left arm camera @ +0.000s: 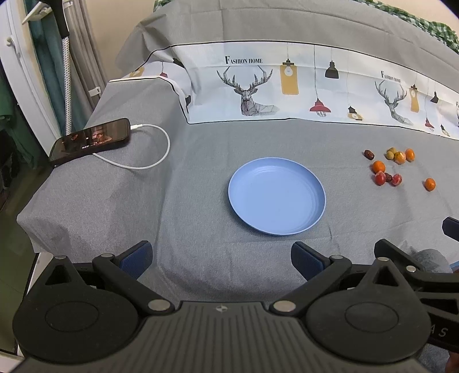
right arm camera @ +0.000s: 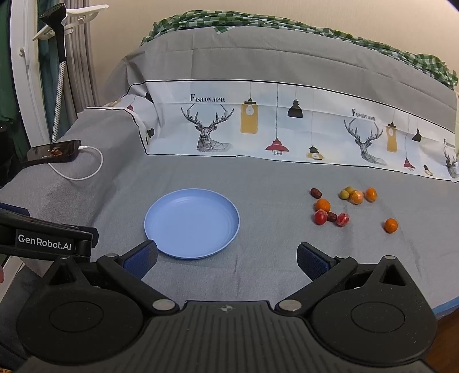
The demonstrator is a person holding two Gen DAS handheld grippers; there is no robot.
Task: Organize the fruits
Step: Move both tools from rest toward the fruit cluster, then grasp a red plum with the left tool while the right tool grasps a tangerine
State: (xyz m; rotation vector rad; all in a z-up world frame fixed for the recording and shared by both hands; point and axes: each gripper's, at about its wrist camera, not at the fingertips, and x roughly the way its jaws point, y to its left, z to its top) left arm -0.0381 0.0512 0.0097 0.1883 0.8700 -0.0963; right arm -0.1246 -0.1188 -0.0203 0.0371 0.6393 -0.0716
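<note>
Here fruits [right arm camera: 344, 206] lie toward counter's right edge, nearer right tool [right arm camera: 226, 258]; both tools wide, empty; plate [right arm camera: 191, 223] mid-counter.

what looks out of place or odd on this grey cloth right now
The small fruits lie scattered loose on the grey cloth, to the right of the round blue plastic plate, which holds nothing. A black phone on a white charging cable rests at the far left. Nothing looks spilled or damaged.

Beige wall [right arm camera: 287, 17] behind grey-draped furniture [right arm camera: 258, 66], curtain [right arm camera: 83, 57] at left.
</note>
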